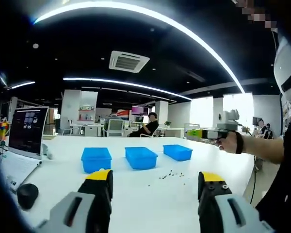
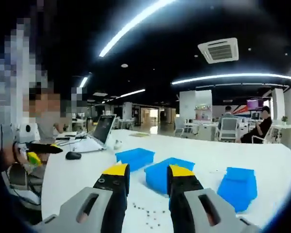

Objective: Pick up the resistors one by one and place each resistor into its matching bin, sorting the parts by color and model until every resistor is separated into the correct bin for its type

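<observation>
1. Resistors [image 1: 170, 174]: we count a loose scatter of small dark parts on the white tabletop [image 1: 136, 194], just in front of the bins; the right gripper view shows the same scatter [image 2: 145, 216] between and below our jaws. Colour and model are too small to tell.
2. Bins: three blue trays in a row, left bin [image 1: 95, 158], middle bin [image 1: 140, 157], right bin [image 1: 177, 152]. We cannot tell whether any holds parts yet.
3. Left tongs [image 1: 155, 182]: spread wide, empty, held above the tabletop short of the scatter.
4. Right tongs [image 2: 144, 177]: parted with a narrow gap, nothing pinched between them, raised above the scatter.
5. Progress, as we judge it: sorting at or near its start; the pile lies unsorted and every pick remains.
6. Bystander items: laptop [image 1: 26, 131] and a computer mouse [image 1: 26, 194] at the tabletop's left edge.
</observation>
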`<state>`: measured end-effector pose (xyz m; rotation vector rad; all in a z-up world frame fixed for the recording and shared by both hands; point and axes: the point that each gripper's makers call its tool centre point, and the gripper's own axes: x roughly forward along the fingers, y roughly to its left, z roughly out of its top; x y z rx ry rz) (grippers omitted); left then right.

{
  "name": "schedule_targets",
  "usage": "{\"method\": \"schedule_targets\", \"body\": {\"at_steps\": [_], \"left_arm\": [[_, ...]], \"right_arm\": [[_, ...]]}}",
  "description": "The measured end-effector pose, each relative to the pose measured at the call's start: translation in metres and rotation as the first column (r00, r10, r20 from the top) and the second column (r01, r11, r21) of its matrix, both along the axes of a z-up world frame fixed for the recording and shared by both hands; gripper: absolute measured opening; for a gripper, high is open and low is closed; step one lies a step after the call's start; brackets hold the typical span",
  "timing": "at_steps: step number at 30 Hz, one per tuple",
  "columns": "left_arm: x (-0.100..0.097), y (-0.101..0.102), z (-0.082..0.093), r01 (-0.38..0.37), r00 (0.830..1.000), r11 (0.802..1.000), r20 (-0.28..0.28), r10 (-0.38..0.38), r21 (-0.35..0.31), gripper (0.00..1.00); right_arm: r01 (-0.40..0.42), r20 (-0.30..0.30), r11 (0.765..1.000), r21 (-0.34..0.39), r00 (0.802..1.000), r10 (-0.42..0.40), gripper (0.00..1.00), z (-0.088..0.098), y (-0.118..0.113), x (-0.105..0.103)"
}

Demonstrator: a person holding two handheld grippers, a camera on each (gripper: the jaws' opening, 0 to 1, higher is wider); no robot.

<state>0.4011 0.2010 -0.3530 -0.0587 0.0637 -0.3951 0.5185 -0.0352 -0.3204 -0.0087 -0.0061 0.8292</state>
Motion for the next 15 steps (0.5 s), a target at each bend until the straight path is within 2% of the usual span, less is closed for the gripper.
{"method": "schedule_targets", "body": {"at_steps": [3, 7, 11, 15], "left_arm": [[0.003, -0.007, 0.0, 0.024, 1.0, 1.0, 0.0, -0.024, 0.006, 0.72], [0.005, -0.013, 0.0, 0.041, 0.999, 0.999, -0.004, -0.041, 0.01, 0.72], [0.006, -0.014, -0.003, 0.045, 0.999, 0.999, -0.015, -0.045, 0.005, 0.72], [0.006, -0.016, -0.007, 0.054, 0.998, 0.999, -0.028, -0.055, -0.006, 0.72]], "right_arm": [[0.075, -0.007, 0.997, 0.003, 0.997, -0.075, 0.32, -0.014, -0.041, -0.027], [0.148, -0.019, 0.989, -0.003, 0.989, -0.148, 0.32, -0.026, -0.075, -0.056], [0.181, -0.025, 0.983, -0.032, 0.983, -0.182, 0.32, -0.037, -0.087, -0.079], [0.139, -0.026, 0.987, -0.08, 0.99, -0.141, 0.32, -0.043, -0.078, -0.082]]}}
